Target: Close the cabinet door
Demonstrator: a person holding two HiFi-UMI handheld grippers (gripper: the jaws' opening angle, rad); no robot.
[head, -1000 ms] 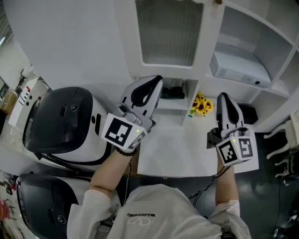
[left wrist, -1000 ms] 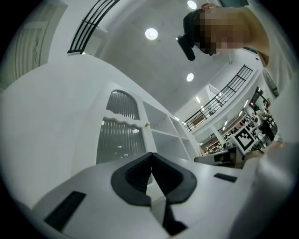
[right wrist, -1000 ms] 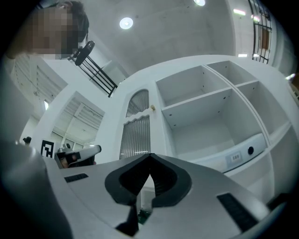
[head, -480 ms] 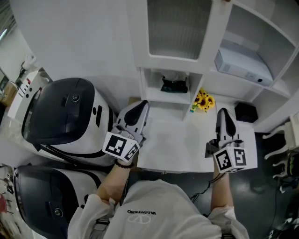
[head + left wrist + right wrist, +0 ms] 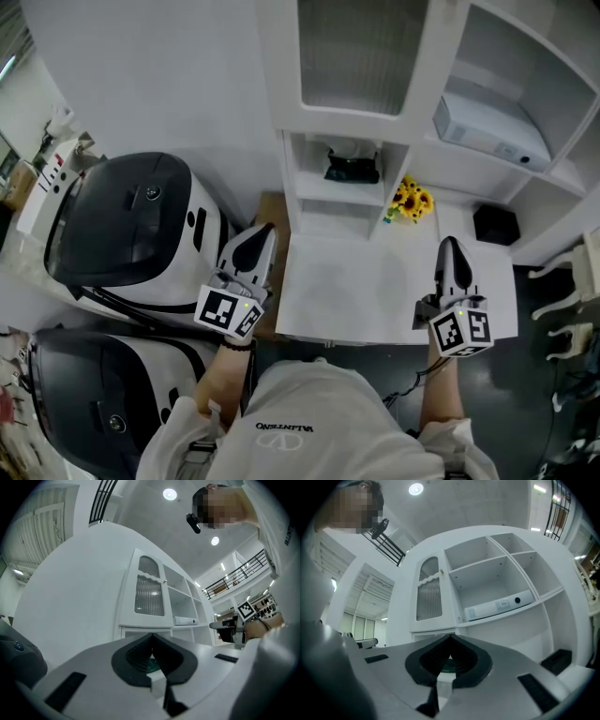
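Note:
The white cabinet's door (image 5: 352, 56), with a ribbed glass pane, lies flush in its frame at the upper left of the cabinet; it also shows in the left gripper view (image 5: 149, 592) and the right gripper view (image 5: 429, 590). My left gripper (image 5: 262, 231) hangs low at the table's left front edge, well short of the door, its jaws (image 5: 151, 637) shut on nothing. To the right, my right gripper (image 5: 452, 245) hovers over the table's front, also shut (image 5: 450, 639) and empty. Neither touches the cabinet.
Open shelves to the door's right hold a white box-shaped device (image 5: 487, 131). Under the door a compartment holds a black object (image 5: 352, 171). Yellow flowers (image 5: 411, 202) and a small black box (image 5: 494, 225) stand on the white tabletop (image 5: 356, 291). Two large black-and-white machines (image 5: 131, 234) fill the left.
Both grippers have dropped and drawn back from the cabinet toward the person. The left one has also swung left to the table's edge. The door looks unchanged.

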